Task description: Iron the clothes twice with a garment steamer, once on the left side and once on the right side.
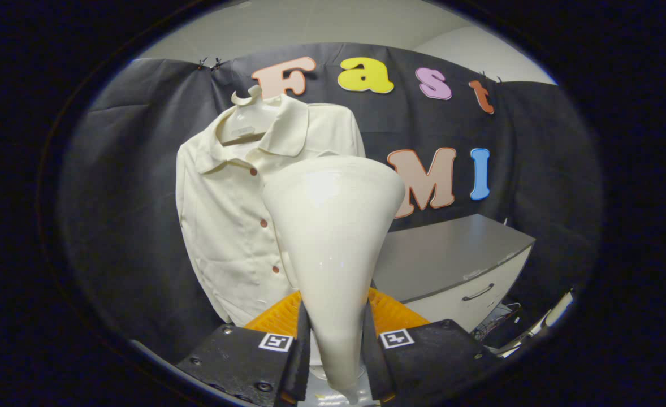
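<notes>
While fingers (336, 345) pinch steamer (333, 237) handle, cream shirt (225, 226) hangs beyond, collar label unreadable

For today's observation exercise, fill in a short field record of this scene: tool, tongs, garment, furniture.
tool: white garment steamer, wide head up, narrow handle between the fingers
tongs: shut on garment steamer
garment: cream shirt with brown buttons, on a hanger, beyond the steamer against the black cloth wall
furniture: grey cabinet with a drawer handle, beside the shirt
</notes>
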The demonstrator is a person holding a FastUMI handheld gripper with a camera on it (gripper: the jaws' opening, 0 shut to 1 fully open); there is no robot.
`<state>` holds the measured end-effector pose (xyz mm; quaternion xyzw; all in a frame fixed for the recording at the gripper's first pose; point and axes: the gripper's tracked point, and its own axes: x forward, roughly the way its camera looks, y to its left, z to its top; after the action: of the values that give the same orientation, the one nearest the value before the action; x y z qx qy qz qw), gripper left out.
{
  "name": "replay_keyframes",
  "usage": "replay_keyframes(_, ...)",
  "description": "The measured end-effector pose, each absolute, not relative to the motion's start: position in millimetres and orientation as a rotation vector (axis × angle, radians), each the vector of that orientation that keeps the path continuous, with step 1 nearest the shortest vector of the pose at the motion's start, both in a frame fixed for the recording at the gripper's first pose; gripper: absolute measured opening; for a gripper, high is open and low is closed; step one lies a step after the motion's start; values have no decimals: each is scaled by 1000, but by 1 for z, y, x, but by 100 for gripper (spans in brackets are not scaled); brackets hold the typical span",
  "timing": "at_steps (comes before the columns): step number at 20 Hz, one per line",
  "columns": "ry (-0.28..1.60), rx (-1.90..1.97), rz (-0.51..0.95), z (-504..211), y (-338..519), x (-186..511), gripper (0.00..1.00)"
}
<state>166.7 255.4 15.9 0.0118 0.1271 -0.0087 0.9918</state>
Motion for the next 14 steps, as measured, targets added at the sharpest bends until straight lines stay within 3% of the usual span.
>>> replay_keyframes(14,96,96,-60,98,213,96,41)
